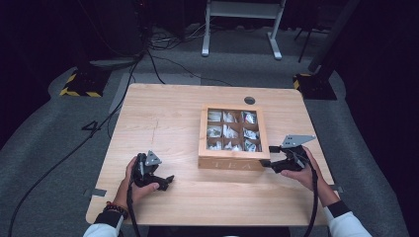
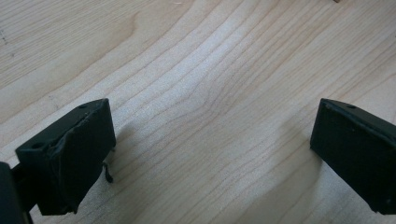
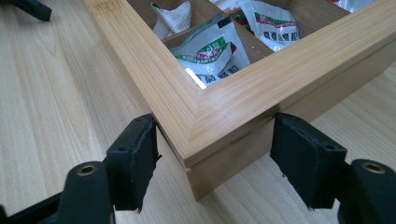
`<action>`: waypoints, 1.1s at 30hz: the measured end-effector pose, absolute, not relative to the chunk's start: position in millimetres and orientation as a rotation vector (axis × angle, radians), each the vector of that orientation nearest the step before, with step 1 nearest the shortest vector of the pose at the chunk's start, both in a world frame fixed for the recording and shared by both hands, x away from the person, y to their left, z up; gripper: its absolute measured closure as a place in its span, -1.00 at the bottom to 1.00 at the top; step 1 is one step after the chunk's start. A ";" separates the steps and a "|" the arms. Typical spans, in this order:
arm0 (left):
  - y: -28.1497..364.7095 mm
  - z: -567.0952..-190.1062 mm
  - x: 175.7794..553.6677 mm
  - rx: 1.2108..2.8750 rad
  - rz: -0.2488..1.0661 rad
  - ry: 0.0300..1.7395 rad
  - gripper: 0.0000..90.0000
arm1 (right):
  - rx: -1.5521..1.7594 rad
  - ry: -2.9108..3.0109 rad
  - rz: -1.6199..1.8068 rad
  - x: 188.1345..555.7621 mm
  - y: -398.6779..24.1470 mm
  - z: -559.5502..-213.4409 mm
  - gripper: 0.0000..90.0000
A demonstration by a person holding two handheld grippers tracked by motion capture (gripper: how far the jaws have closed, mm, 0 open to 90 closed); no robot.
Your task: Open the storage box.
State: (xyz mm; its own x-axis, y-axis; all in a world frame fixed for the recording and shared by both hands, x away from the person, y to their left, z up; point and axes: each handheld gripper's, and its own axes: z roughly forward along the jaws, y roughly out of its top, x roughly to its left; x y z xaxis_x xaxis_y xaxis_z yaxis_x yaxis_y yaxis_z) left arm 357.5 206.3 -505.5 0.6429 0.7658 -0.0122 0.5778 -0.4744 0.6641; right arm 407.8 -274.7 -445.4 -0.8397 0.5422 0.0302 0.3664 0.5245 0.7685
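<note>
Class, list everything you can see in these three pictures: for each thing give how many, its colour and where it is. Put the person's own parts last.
Table: one, light wood, centre of the high view.
Tea box: one, light wood, nine compartments, right of the table's centre.
Tea sachets: several, white with green and red print, inside the box compartments.
Table hole: one, dark, far edge of the table.
White frame: one, on the floor beyond the table.
Cables: several, black, on the grey floor.
Left gripper: one, black, open above bare table, near left.
Right gripper: one, black, open around the box's near right corner.
Hands: two, holding the grippers.
</note>
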 end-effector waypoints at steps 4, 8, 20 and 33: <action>206.2 -505.5 357.4 2.219 0.379 1.042 -0.99 | 0.776 2.542 1.206 406.8 -273.1 -444.8 -0.29; 205.5 -505.4 357.2 2.216 0.381 1.050 -0.99 | 0.797 2.534 1.212 405.8 -272.3 -443.5 -0.29; 201.8 -501.5 359.2 2.238 0.356 1.033 -0.77 | 0.858 2.487 1.254 403.1 -272.6 -434.6 -0.28; 169.2 -459.0 385.8 2.181 0.416 0.866 -0.61 | 0.895 2.424 1.294 401.9 -273.5 -424.2 -0.26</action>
